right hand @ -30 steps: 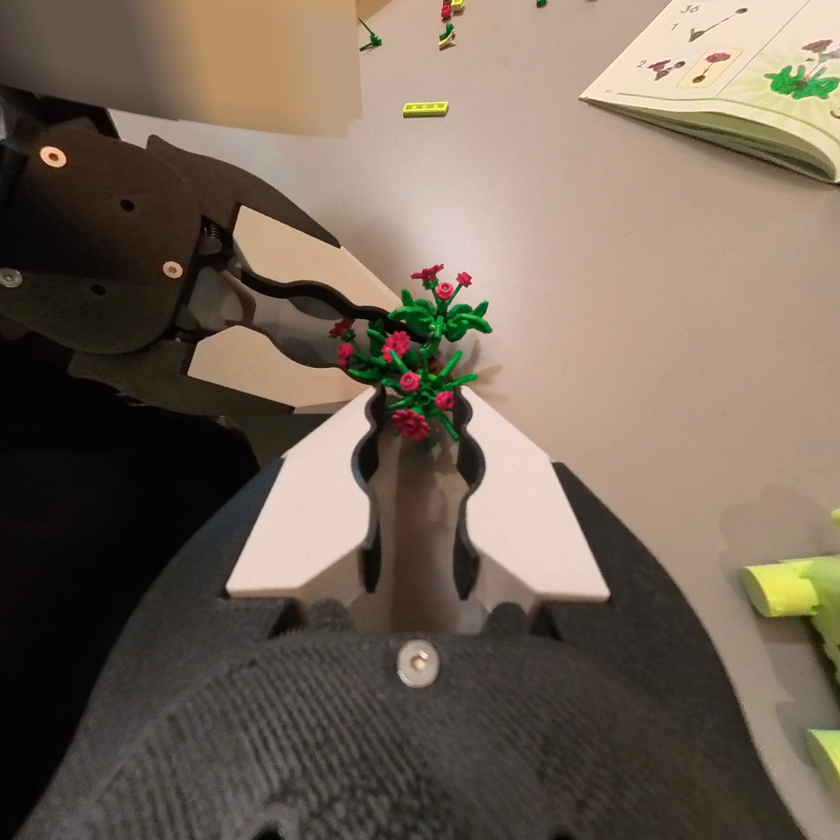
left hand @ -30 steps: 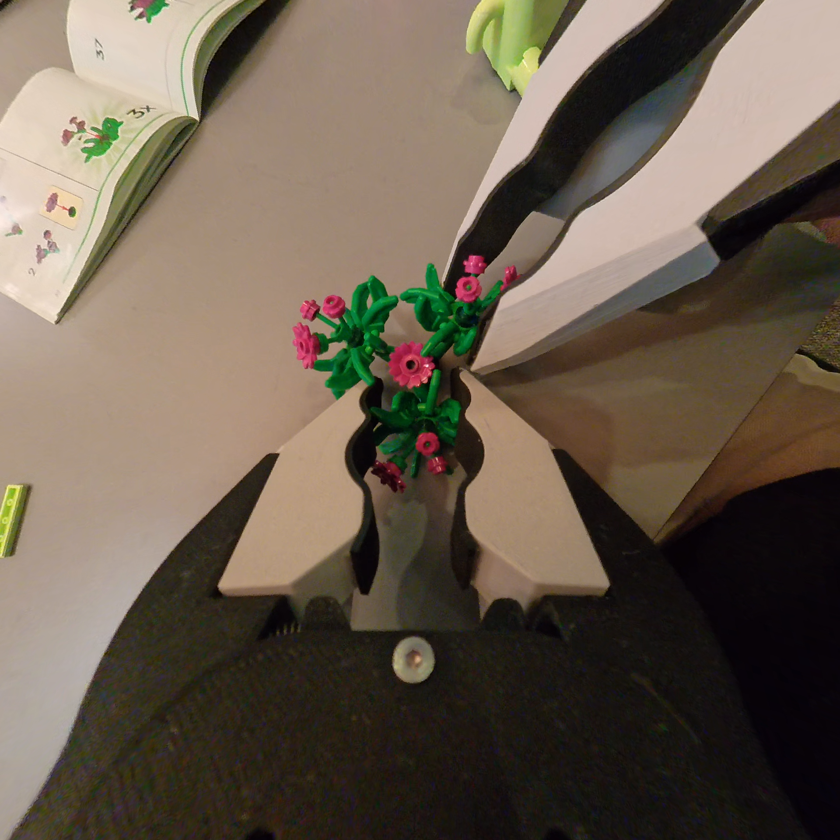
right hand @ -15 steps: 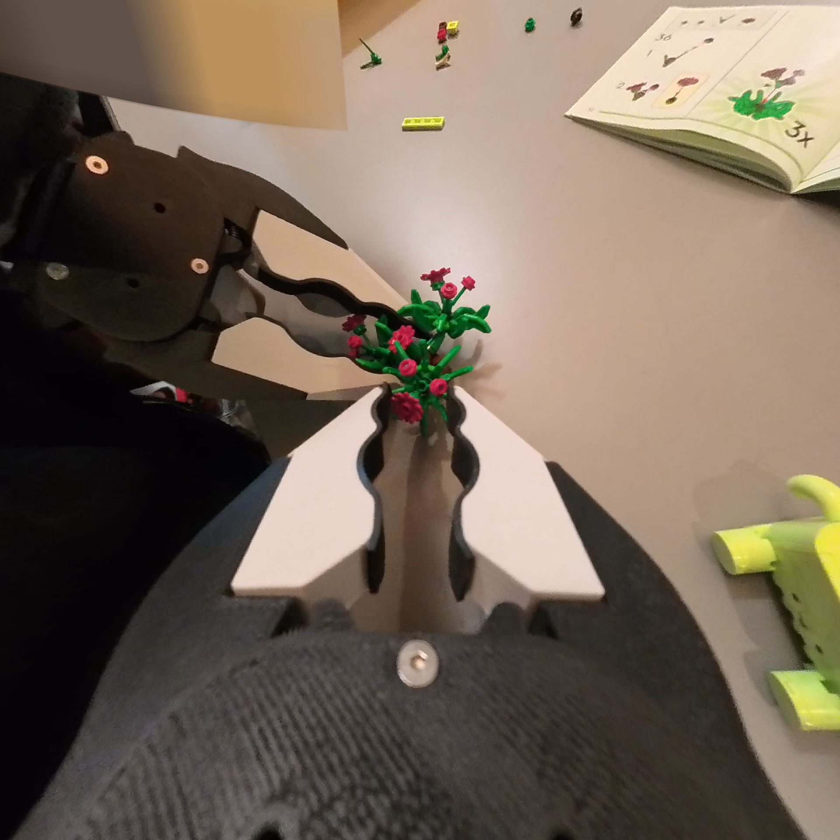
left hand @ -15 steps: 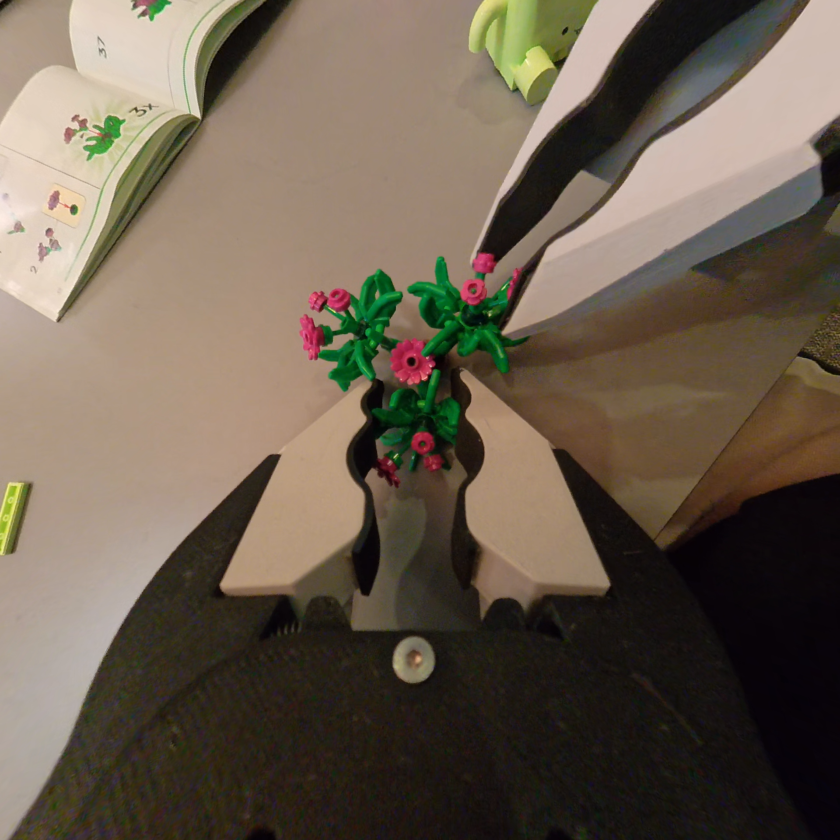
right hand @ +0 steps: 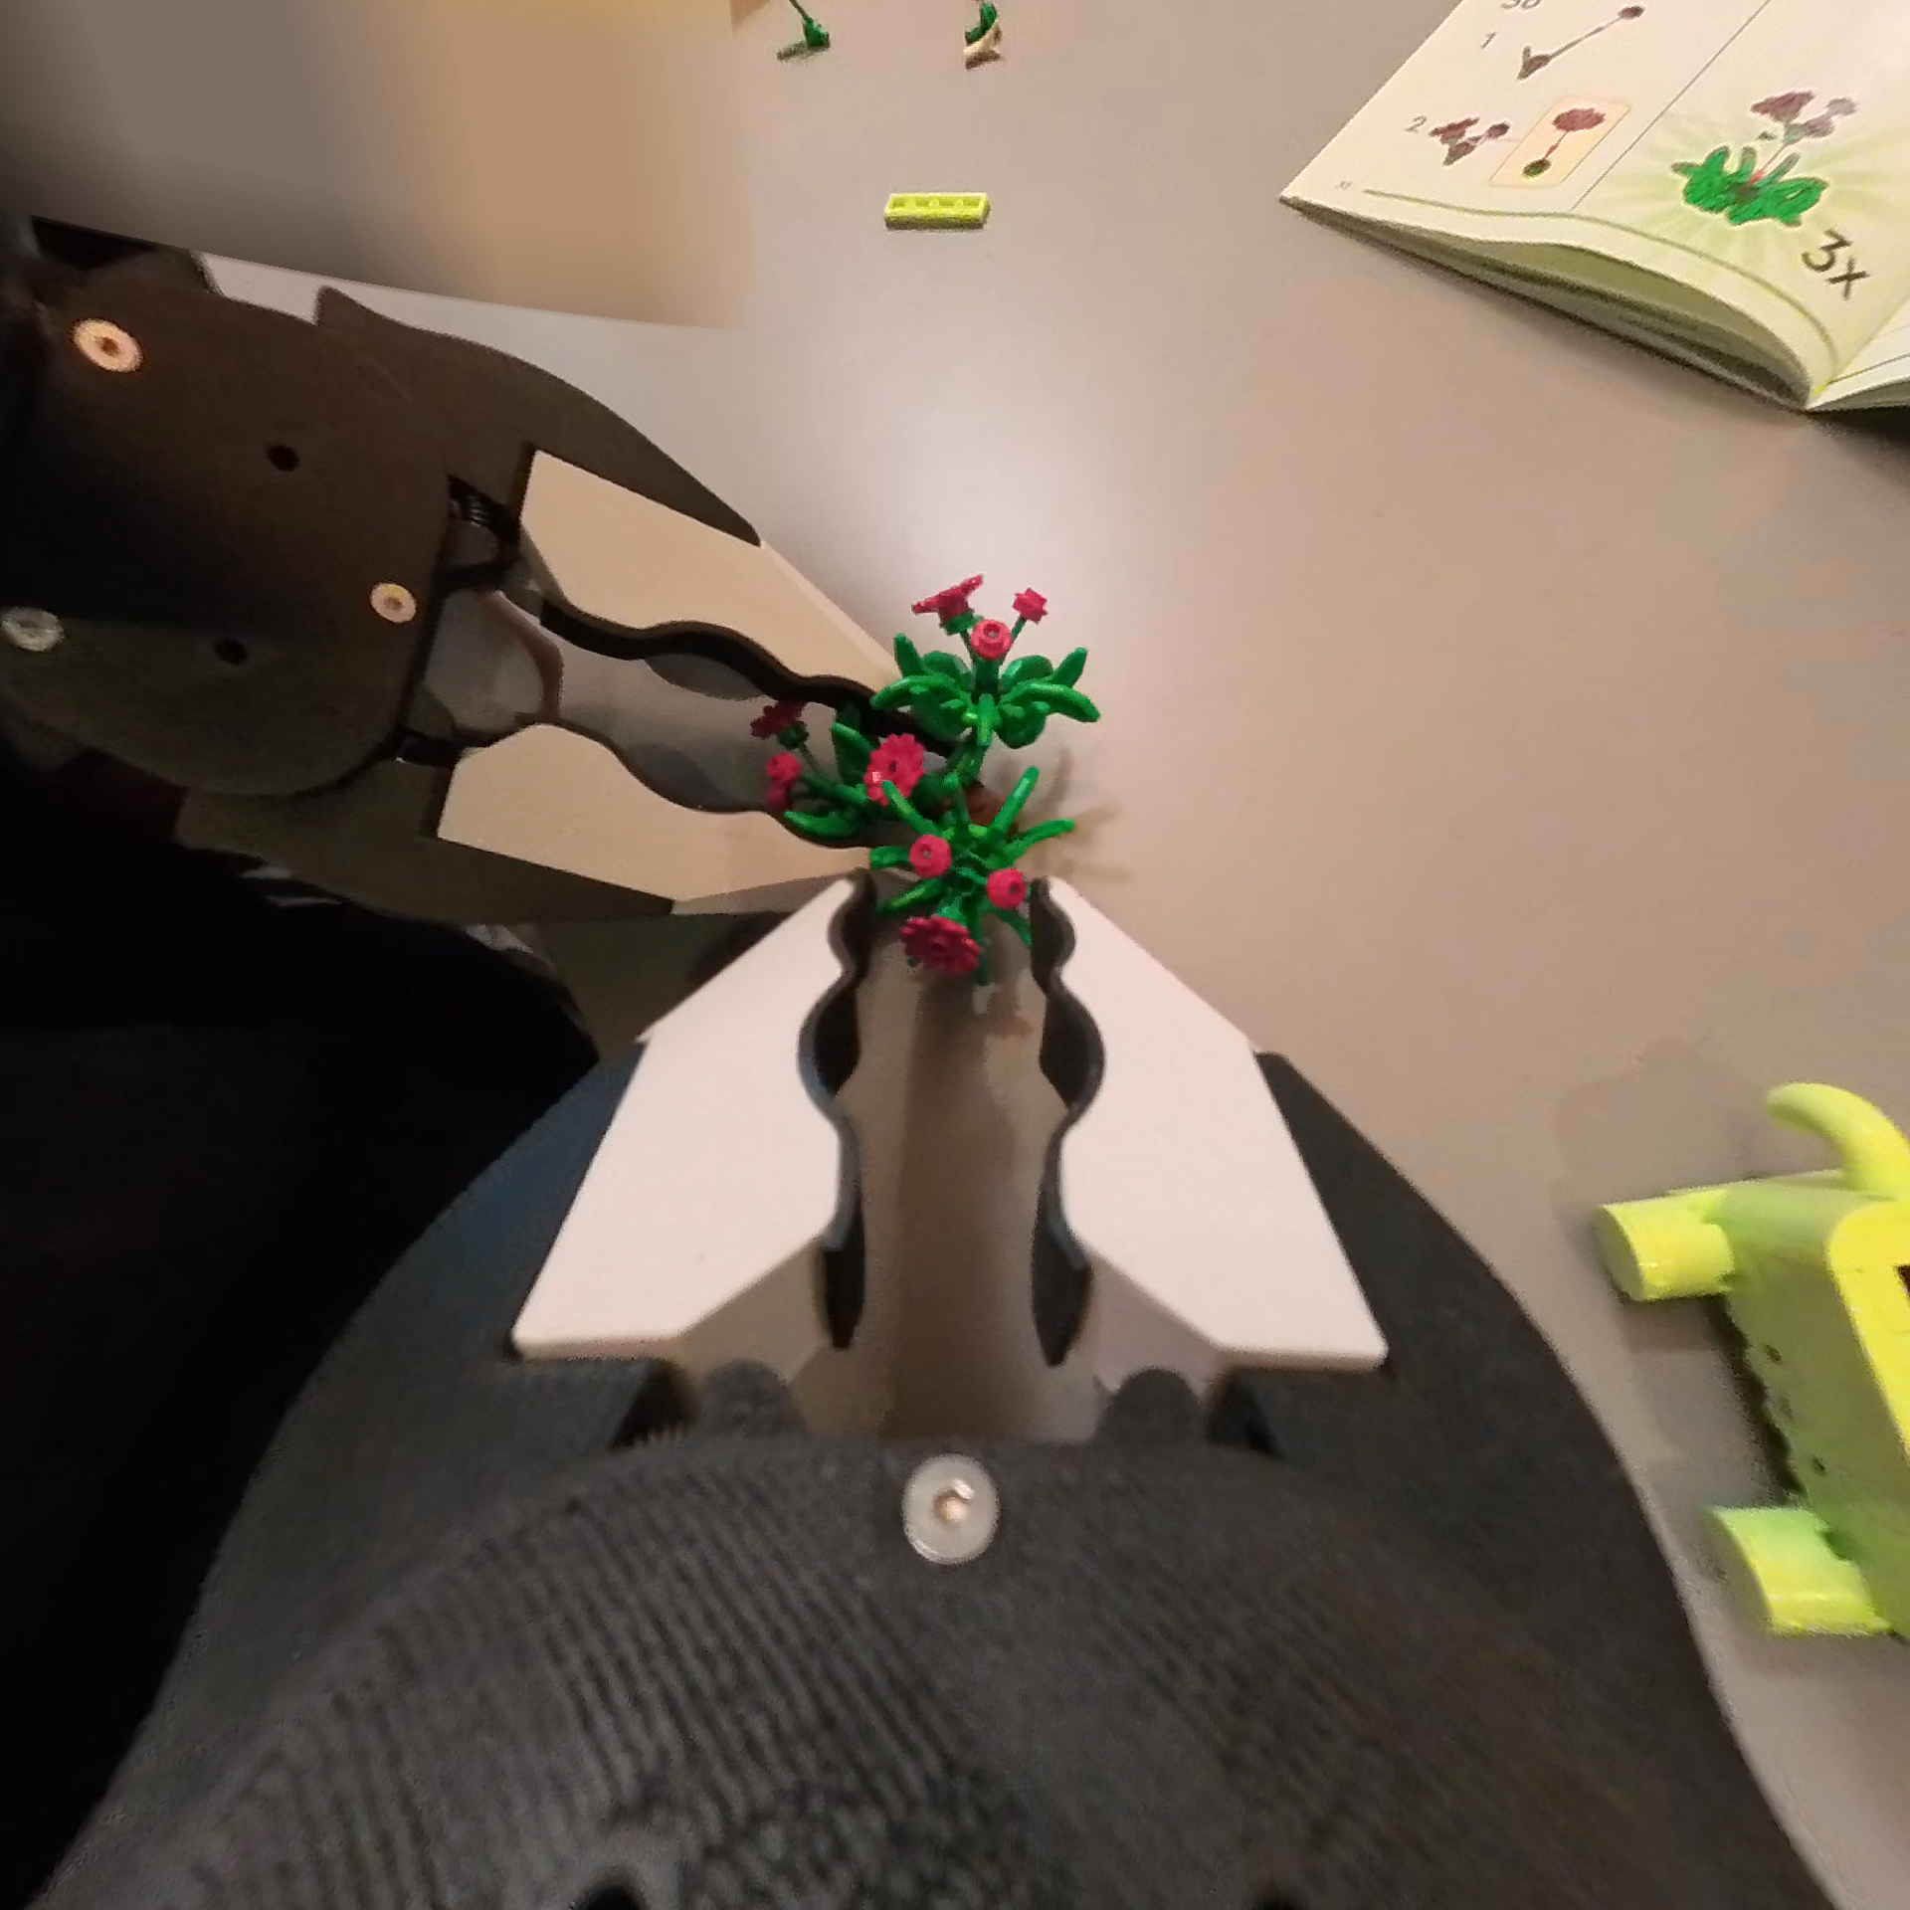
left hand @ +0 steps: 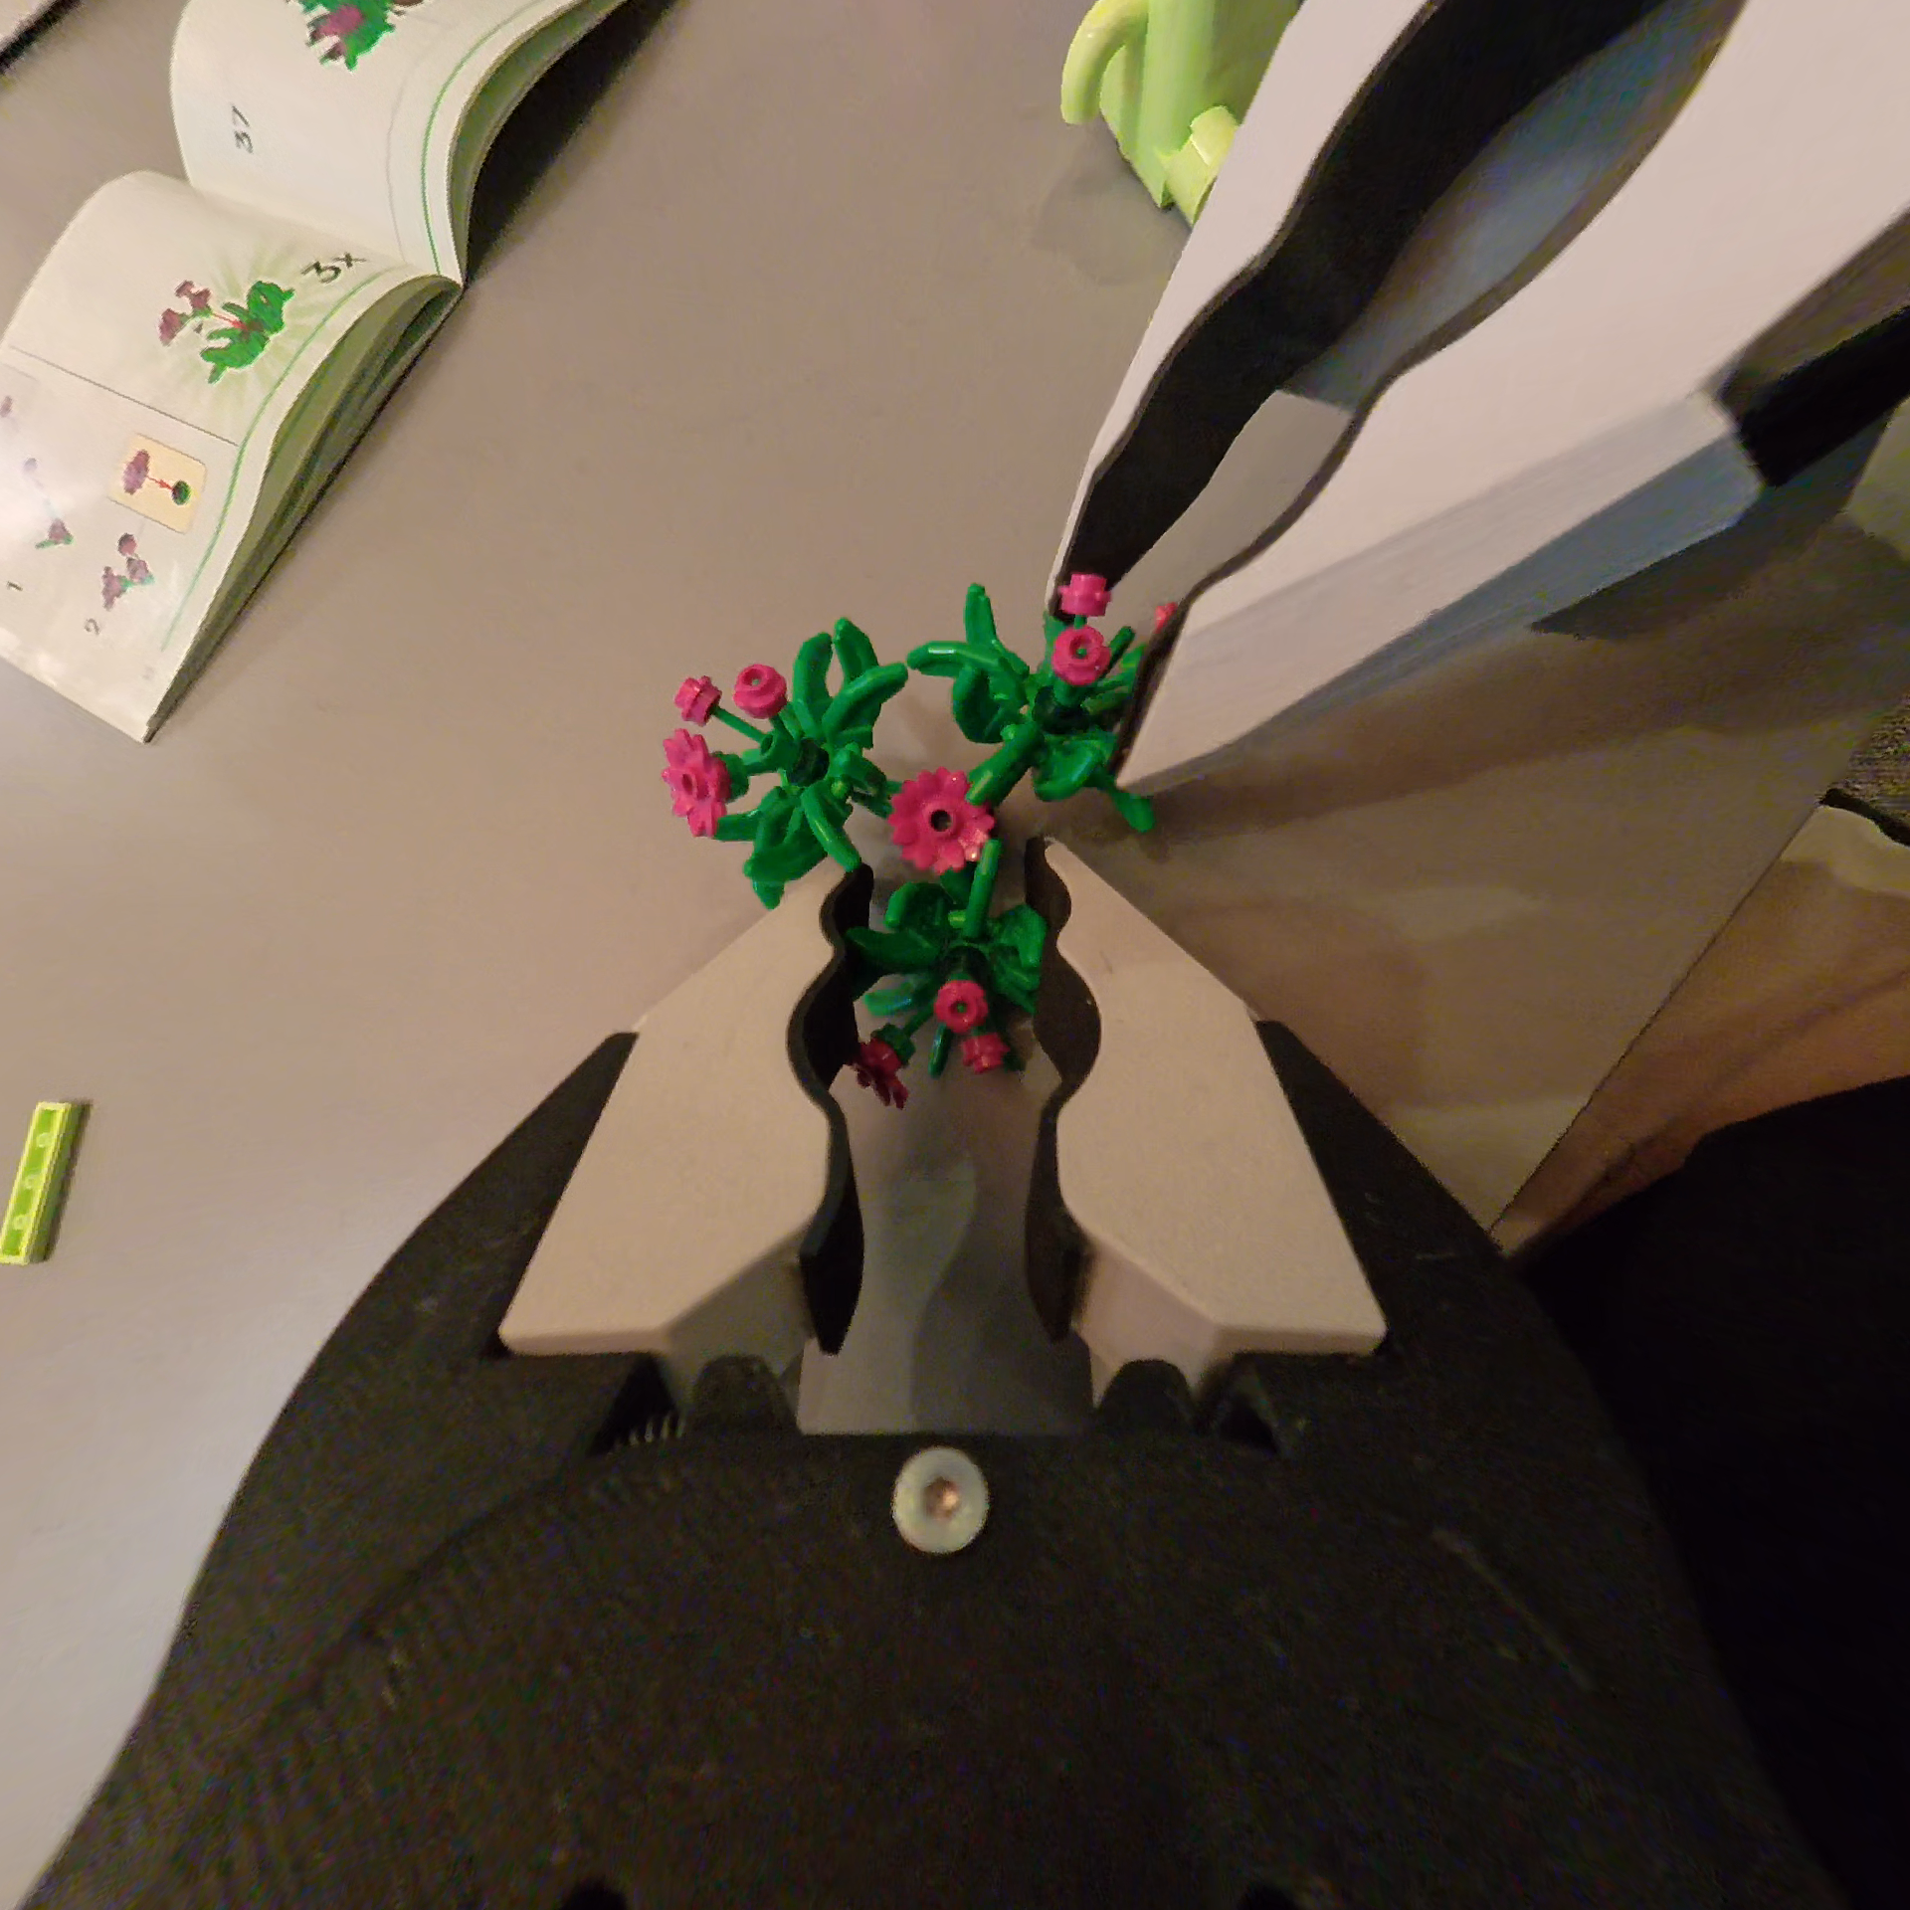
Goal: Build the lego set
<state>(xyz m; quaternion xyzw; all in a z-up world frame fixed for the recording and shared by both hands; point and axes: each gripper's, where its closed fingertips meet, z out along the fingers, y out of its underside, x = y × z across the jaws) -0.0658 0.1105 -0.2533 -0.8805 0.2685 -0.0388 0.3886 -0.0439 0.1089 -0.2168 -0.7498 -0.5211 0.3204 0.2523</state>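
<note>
Left wrist view: left gripper (left hand: 946, 879) clamped on green plastic flower cluster with magenta blooms (left hand: 930, 817), held above grey table (left hand: 620, 434), open instruction booklet (left hand: 227, 341) far left; right wrist view: right gripper (right hand: 951, 899) clamped on same cluster (right hand: 961, 775), lime-green brick model (right hand: 1788, 1333) lower right.

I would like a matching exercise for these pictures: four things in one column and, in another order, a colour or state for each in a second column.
Things:
1. flower cluster
2. instruction booklet
3. flat plate
4. large lime-green piece

States:
A. lies open on the table
B. held between both grippers
C. small, lime green, lies alone on the table
D. lies on the table beside the right gripper

Pairs: 1-B, 2-A, 3-C, 4-D
</note>
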